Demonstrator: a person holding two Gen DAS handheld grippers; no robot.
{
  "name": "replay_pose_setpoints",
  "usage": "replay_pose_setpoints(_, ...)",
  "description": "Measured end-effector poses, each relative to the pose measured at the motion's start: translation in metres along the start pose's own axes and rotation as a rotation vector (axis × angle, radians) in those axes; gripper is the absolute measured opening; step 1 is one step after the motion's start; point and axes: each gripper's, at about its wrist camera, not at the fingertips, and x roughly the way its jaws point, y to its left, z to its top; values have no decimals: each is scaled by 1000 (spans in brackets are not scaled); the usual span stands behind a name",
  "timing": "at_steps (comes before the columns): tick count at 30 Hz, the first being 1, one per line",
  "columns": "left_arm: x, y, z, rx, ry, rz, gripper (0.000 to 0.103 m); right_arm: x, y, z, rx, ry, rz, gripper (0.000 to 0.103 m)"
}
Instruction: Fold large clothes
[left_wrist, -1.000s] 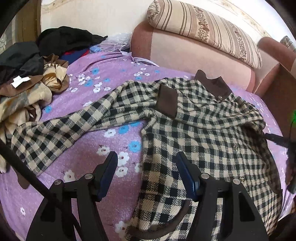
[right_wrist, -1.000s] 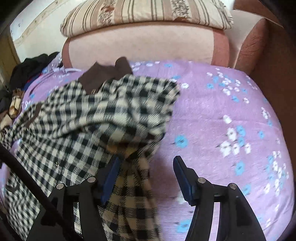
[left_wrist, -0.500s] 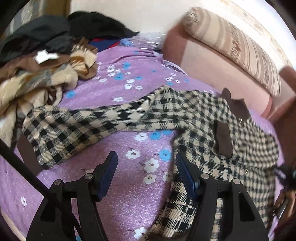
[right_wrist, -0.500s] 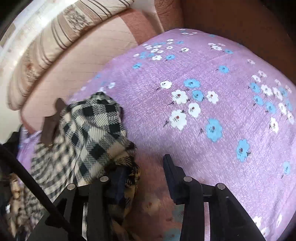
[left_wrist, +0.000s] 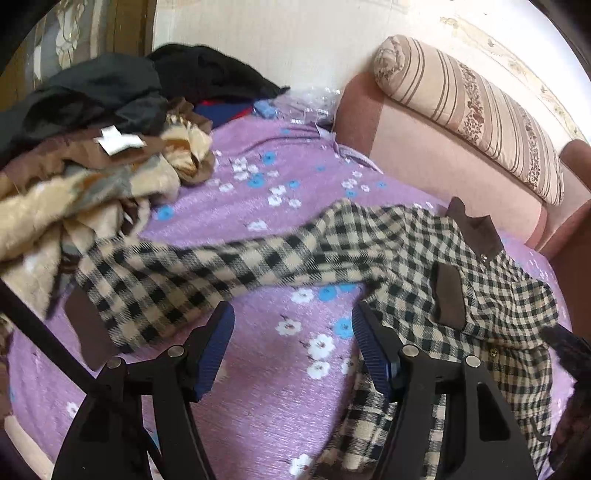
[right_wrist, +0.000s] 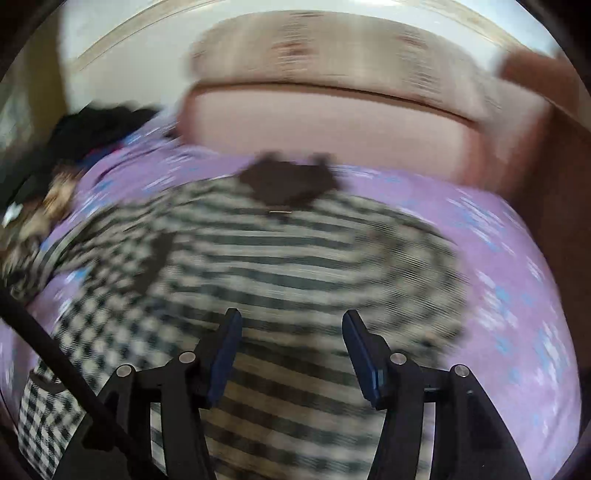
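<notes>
A black-and-cream checked shirt (left_wrist: 461, 258) with a brown collar (left_wrist: 476, 229) and brown pocket flap lies spread on the purple flowered bed cover (left_wrist: 266, 369). Its long sleeve (left_wrist: 192, 273) stretches out to the left. My left gripper (left_wrist: 291, 332) is open and empty, above bare cover between the sleeve and the shirt body. In the blurred right wrist view the shirt (right_wrist: 295, 258) fills the middle, collar (right_wrist: 288, 181) at the far end. My right gripper (right_wrist: 291, 332) is open and empty above the shirt's body.
A heap of brown, tan and black clothes (left_wrist: 92, 147) lies at the left of the bed. A pink headboard (left_wrist: 424, 155) with a striped bolster pillow (left_wrist: 480, 110) stands behind. A brown bed side (right_wrist: 561, 221) rises on the right.
My right gripper let go of the shirt's right sleeve and swung back over the shirt body; the view is blurred. My left gripper moved left, off the shirt's body toward the sleeve.
</notes>
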Motion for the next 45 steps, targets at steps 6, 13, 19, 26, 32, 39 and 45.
replay_pose_setpoints(6, -10, 23, 11, -23, -45, 40, 69, 57, 93, 15, -174, 50, 95, 61)
replay_pose_setpoints(13, -9, 62, 20, -124, -25, 43, 69, 101, 120, 8, -267, 114, 37, 24)
replay_pose_setpoints(19, -17, 107, 24, -230, -40, 96, 69, 80, 99, 40, -67, 54, 85, 9)
replay_pose_setpoints(26, -30, 168, 24, -387, -70, 157, 69, 104, 135, 81, 29, 63, 154, 8)
replay_pose_setpoints(32, -48, 206, 24, -464, -117, 202, 69, 118, 187, 68, -39, 109, 182, 48)
replay_pose_setpoints(39, -64, 240, 18, -552, -133, 203, 69, 82, 257, 44, -69, 168, 565, 57)
replay_pose_setpoints(45, -71, 246, 15, -577, -144, 178, 69, 87, 330, 7, -70, 323, 742, 57)
